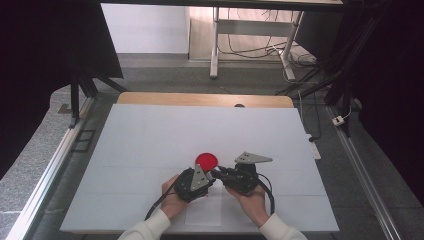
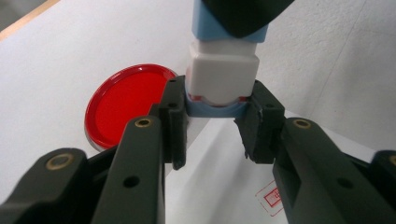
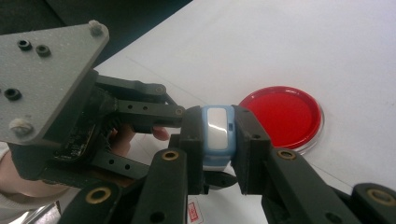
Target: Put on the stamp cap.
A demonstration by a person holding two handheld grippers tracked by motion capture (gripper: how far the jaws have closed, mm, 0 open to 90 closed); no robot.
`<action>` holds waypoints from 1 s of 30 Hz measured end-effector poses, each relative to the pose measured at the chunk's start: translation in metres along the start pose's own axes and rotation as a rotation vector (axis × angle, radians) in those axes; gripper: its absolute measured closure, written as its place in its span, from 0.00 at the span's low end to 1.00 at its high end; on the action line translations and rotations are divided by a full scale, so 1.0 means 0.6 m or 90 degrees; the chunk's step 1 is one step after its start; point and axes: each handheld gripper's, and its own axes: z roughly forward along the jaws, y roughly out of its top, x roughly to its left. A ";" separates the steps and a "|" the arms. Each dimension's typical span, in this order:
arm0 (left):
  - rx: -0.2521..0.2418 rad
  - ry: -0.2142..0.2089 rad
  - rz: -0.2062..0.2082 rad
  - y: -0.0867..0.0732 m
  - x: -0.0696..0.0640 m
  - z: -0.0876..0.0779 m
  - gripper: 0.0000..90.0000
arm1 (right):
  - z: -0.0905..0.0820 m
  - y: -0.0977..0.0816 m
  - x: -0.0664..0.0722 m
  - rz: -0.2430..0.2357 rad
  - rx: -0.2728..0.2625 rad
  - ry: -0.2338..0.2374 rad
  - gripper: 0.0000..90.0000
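My left hand-held gripper (image 2: 215, 122) is closed on the lower blue-rimmed end of a small white-and-blue stamp (image 2: 223, 77), its pads pinching that end from both sides. My right hand-held gripper (image 3: 217, 140) is clamped on the same stamp's upper blue part, so the two meet nose to nose just above the worktop (image 1: 150, 135). I judge this two-sided hold is for pulling or twisting the stamp's two halves apart, one gripper bracing while the other works; that reads as uncapping it, though I cannot tell which half is the cap.

The stamp hangs in the air between the jaws, just on my side of the red round ink pad (image 1: 206, 160), which lies flat and open on the white surface, near but not touching. Below the jaws lies a sheet of paper (image 1: 205, 210) with a small red stamp mark (image 2: 272, 198) printed on it.

Outward, the white worktop is bare on all sides, so there is plenty of room to draw my hands apart sideways. The near edge sits just behind my sleeves, so pulling back towards me is the tighter direction. The pad's closeness means I should keep the parting motion level and away from it.
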 end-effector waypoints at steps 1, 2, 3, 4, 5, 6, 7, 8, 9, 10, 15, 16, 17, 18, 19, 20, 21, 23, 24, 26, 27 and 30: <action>0.000 0.001 0.002 0.000 0.000 0.000 0.72 | 0.000 0.000 0.000 0.000 0.002 0.000 0.83; 0.000 0.000 0.001 0.000 0.000 -0.001 0.72 | 0.000 0.000 0.001 0.001 0.004 0.000 0.83; -0.001 0.003 0.001 0.000 -0.001 -0.001 0.72 | 0.001 0.000 0.000 -0.001 0.005 0.001 0.83; -0.001 0.004 0.002 0.000 -0.001 -0.001 0.72 | 0.001 0.000 0.000 -0.002 0.005 0.000 0.83; -0.003 0.004 0.000 0.000 -0.001 -0.001 0.72 | 0.001 0.000 0.001 -0.002 0.006 0.000 0.83; -0.003 0.005 -0.002 0.000 -0.001 -0.001 0.72 | 0.002 -0.001 0.001 -0.002 0.008 0.000 0.83; -0.003 0.003 -0.004 0.000 -0.001 -0.001 0.72 | 0.003 -0.002 0.002 -0.002 0.008 -0.001 0.83; -0.004 0.003 -0.004 0.000 -0.001 -0.002 0.72 | 0.004 -0.003 0.003 -0.004 0.008 -0.002 0.83; -0.006 0.005 -0.005 0.000 -0.001 -0.002 0.72 | 0.005 -0.004 0.004 -0.004 0.009 -0.002 0.83; -0.008 0.006 -0.002 0.000 -0.001 -0.003 0.72 | 0.005 -0.004 0.004 -0.005 0.011 -0.002 0.83; -0.022 0.011 -0.002 0.001 -0.002 -0.008 0.72 | 0.002 -0.002 -0.001 0.017 0.003 0.014 0.84; -0.022 0.010 -0.002 0.001 -0.002 -0.008 0.72 | 0.002 -0.003 -0.002 0.021 0.000 0.018 0.84; -0.021 0.009 -0.002 0.000 -0.003 -0.007 0.72 | 0.002 -0.003 -0.003 0.024 0.000 0.019 0.84; -0.020 0.009 -0.002 0.000 -0.003 -0.007 0.72 | 0.003 -0.004 -0.003 0.024 0.003 0.020 0.84; -0.019 0.008 -0.001 -0.001 -0.003 -0.006 0.72 | 0.003 -0.004 -0.004 0.024 0.002 0.020 0.84; -0.019 0.008 -0.002 -0.001 -0.003 -0.005 0.72 | 0.004 -0.004 -0.004 0.025 0.005 0.020 0.84; -0.020 0.007 -0.002 -0.002 -0.003 -0.005 0.72 | 0.004 -0.004 -0.004 0.024 0.008 0.020 0.84; -0.021 0.008 -0.002 -0.001 -0.003 -0.005 0.72 | 0.004 -0.004 -0.004 0.023 0.008 0.020 0.83; -0.020 0.008 -0.001 -0.001 -0.003 -0.005 0.72 | 0.004 -0.004 -0.005 0.022 0.007 0.020 0.83; -0.017 0.007 -0.002 -0.002 -0.001 -0.004 0.72 | 0.002 -0.003 -0.005 0.020 0.003 0.017 0.83; -0.016 0.008 -0.001 -0.003 -0.001 -0.004 0.72 | 0.001 -0.003 -0.005 0.021 0.001 0.017 0.83; -0.017 0.007 -0.003 -0.004 -0.001 -0.003 0.72 | 0.000 -0.002 -0.005 0.020 -0.002 0.015 0.83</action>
